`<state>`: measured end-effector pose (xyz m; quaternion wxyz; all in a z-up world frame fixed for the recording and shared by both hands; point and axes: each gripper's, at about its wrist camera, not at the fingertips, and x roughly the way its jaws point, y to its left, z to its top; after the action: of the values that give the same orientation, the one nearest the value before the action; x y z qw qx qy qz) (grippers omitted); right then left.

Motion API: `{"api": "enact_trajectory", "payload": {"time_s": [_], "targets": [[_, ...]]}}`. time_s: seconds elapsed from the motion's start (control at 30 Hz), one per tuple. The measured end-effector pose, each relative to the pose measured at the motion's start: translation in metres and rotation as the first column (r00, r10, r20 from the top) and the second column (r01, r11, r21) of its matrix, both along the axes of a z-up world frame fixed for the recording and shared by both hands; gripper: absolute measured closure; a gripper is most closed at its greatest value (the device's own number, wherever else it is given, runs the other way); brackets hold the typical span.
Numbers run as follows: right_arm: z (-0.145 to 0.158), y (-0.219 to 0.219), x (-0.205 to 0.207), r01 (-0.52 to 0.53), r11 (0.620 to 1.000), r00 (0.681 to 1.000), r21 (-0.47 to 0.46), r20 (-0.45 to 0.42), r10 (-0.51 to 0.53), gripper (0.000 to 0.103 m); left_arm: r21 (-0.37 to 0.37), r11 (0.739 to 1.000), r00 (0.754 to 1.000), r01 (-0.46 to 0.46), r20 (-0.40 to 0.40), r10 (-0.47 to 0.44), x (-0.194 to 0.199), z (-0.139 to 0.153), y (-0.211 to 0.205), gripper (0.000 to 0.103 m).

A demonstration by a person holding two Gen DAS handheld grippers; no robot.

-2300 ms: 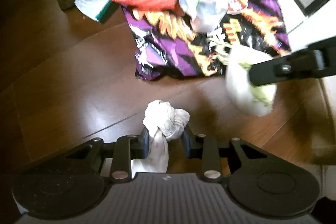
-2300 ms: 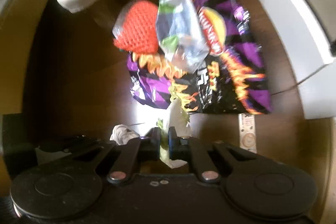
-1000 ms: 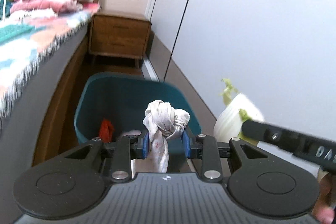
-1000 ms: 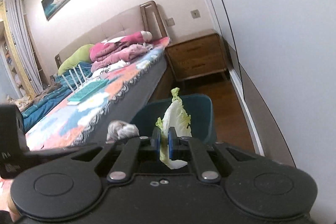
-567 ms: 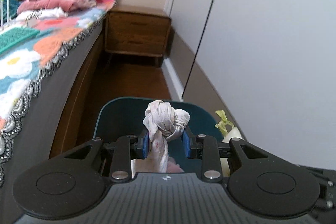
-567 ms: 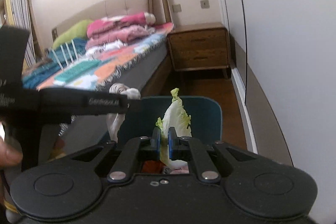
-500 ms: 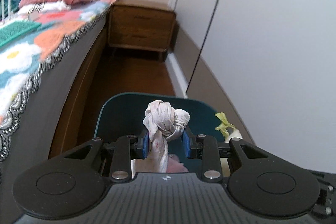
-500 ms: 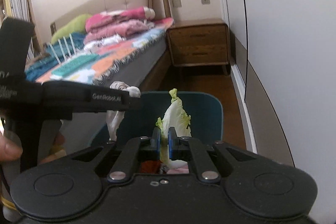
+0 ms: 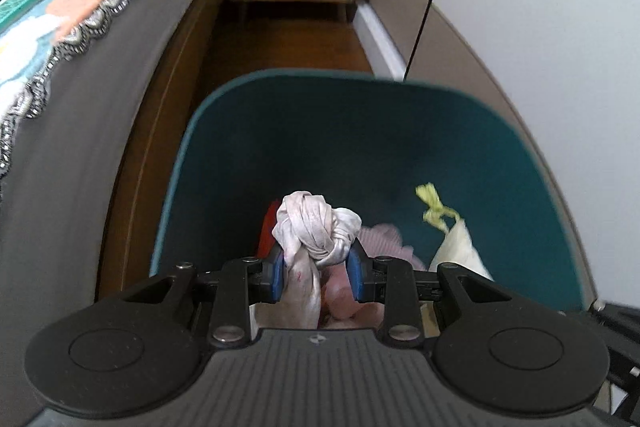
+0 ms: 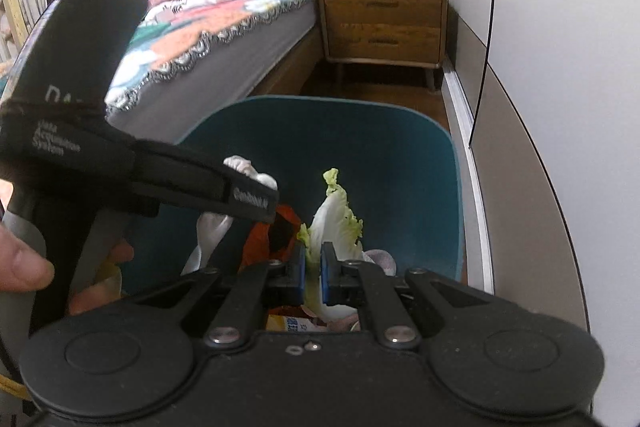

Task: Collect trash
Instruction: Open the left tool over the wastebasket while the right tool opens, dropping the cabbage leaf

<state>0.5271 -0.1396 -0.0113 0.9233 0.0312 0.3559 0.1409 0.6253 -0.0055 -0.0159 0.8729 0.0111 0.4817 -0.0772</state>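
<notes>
- The left gripper hangs over the open teal bin, its jaws clamped on a knotted, crumpled white tissue.
- The right gripper is also above the bin, its jaws pinched almost fully together on a pale green cabbage leaf, which stands up between the blue pads.
- In the left wrist view the cabbage leaf shows at the right, inside the outline of the bin.
- In the right wrist view the left gripper reaches in from the left, with the tissue at its tip and a person's hand on its handle.
- Inside the bin lie a red piece, something pink and a printed wrapper.
- The bin stands on a wooden floor between a bed and a white wall, with a wooden nightstand behind it.
</notes>
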Motion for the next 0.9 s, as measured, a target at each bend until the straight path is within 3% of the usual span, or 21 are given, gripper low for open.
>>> {"api": "enact_trajectory", "payload": {"time_s": [0.23,0.3,0.33,0.43,0.63,0.9], "targets": [[-0.004,0.008,0.001,-0.008,0.999,0.999,-0.043,-0.033,0.006,0.088,0.024,0.999,0.999,0.021,-0.031,-0.02,-0.003,-0.009,-0.005,0.072],[-0.004,0.007,0.001,-0.013,1.0,0.999,-0.028,-0.041,0.012,0.084,0.03,0.999,0.999,0.013,-0.043,-0.012,-0.003,-0.011,-0.006,0.062],[-0.004,0.006,0.001,-0.013,1.0,0.999,-0.021,-0.042,0.012,0.084,0.034,0.999,0.999,0.006,-0.039,-0.004,-0.004,-0.011,-0.006,0.048],[-0.002,0.002,-0.001,0.001,1.0,1.0,-0.02,-0.03,-0.002,0.078,0.02,0.999,1.0,0.024,0.003,-0.024,-0.011,-0.005,-0.009,0.041],[0.01,-0.004,-0.016,0.018,1.0,1.0,-0.01,0.011,-0.017,0.07,-0.006,1.0,0.997,0.028,0.077,-0.028,-0.026,0.011,-0.006,0.039],[0.026,-0.01,-0.042,0.024,1.0,0.998,-0.016,0.058,-0.023,0.067,-0.03,0.998,0.985,0.062,0.165,-0.056,-0.056,0.041,-0.008,0.039]]}}
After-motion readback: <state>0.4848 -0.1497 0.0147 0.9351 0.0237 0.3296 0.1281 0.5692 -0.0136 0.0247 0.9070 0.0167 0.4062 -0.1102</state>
